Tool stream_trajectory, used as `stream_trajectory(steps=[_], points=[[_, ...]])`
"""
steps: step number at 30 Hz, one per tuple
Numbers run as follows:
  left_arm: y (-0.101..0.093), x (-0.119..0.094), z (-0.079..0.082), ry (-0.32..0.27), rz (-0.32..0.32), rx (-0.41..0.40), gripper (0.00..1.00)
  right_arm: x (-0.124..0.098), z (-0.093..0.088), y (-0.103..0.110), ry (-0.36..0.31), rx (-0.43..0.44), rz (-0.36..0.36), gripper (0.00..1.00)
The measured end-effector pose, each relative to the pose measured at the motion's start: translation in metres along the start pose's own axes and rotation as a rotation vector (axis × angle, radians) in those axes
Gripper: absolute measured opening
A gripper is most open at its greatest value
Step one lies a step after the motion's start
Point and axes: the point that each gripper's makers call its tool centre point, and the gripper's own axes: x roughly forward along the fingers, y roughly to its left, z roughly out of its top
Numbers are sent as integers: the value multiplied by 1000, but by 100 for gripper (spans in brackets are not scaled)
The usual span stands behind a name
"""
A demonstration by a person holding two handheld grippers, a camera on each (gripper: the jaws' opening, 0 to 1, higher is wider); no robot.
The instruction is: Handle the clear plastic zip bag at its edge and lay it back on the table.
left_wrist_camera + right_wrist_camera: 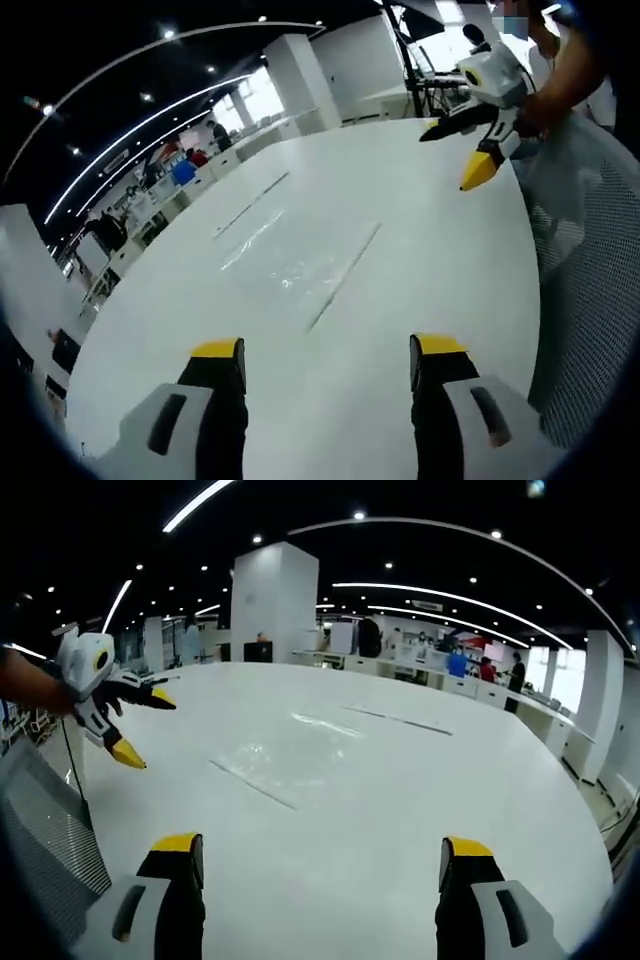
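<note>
The clear plastic zip bag (290,262) lies flat on the round white table (420,260), its edges showing as thin lines. My left gripper (328,350) is open just short of the bag, with nothing between its yellow-tipped jaws. My right gripper (455,152) hangs open above the table's far side, held by a hand. In the right gripper view the bag (310,745) lies mid-table ahead of my open right gripper (322,845). My left gripper (145,728) stands open at the left, above the table edge.
A grey mesh chair back (590,280) stands at the table's edge, and it appears again as a chair back (40,825) at lower left. Beyond the table are a white pillar (275,600), desks and several people.
</note>
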Motion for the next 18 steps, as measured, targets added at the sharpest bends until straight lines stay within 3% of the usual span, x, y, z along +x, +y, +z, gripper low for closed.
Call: stream_trajectory(steps=[18], points=[[17, 22, 1, 62, -72, 168, 58, 5, -5, -3, -1, 7, -3, 99]])
